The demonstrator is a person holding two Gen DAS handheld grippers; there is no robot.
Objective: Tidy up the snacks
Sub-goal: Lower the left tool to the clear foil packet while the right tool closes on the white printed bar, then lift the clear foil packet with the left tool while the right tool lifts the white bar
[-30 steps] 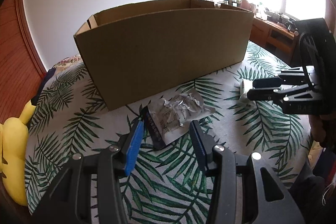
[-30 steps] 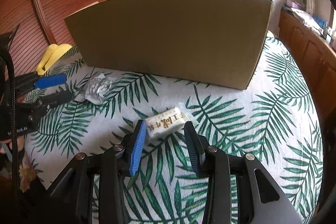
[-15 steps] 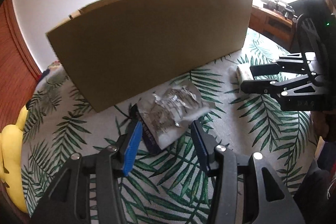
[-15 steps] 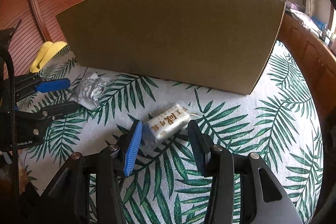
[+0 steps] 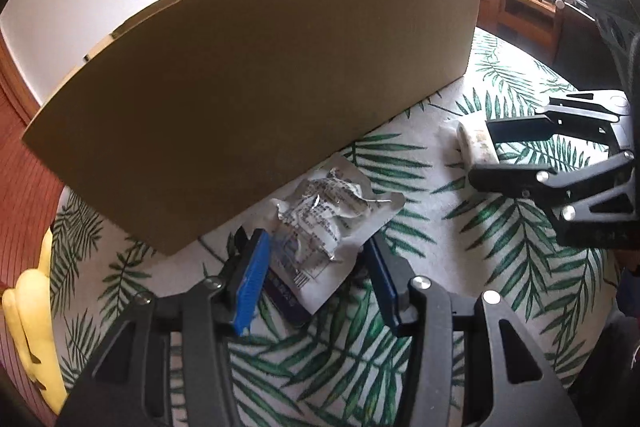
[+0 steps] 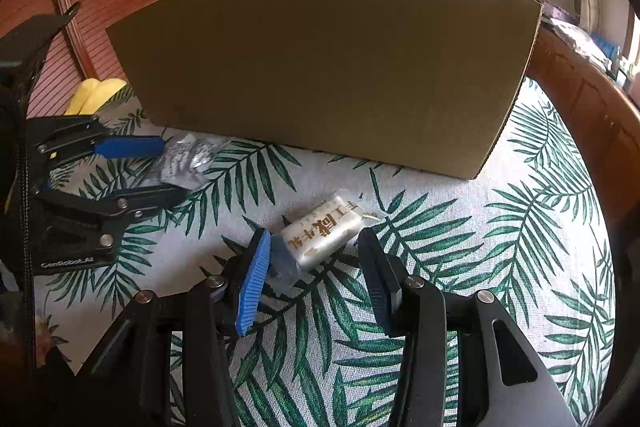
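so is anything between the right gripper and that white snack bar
No. The white snack bar already lies between the open jaws of the right gripper, which have just widened. The cardboard box stands beyond it.

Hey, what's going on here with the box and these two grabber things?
A person is tidying snacks on a leaf-print cloth in front of a cardboard box. The left gripper straddles a crinkled silver packet, and the right gripper straddles a small white wrapped snack. Both sets of jaws are open around their snack; neither is gripped or lifted yet.
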